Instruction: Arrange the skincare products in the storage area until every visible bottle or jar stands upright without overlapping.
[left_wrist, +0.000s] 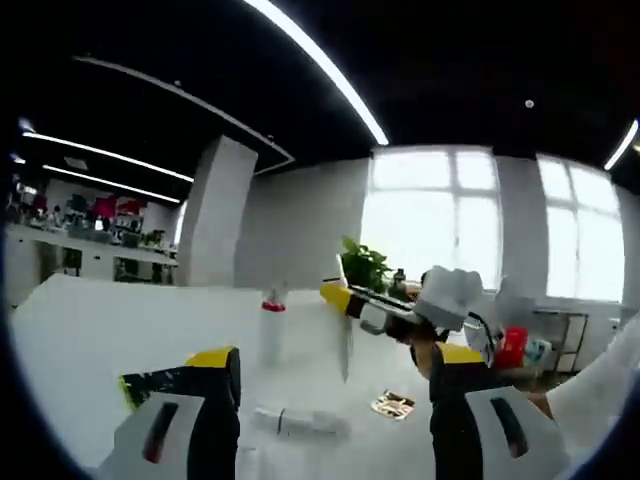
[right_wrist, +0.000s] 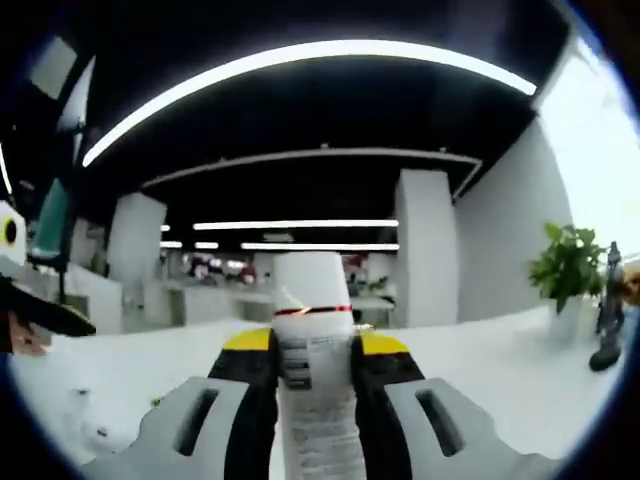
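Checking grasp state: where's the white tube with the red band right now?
In the right gripper view, the white tube is clamped between the right gripper jaws, centre frame, cap end up, held above the white table.

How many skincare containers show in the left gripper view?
3: an upright red-banded bottle mid-table, a slim tube hanging from the right gripper, and a white tube lying on the table between the left gripper's jaws. Others may be hidden.
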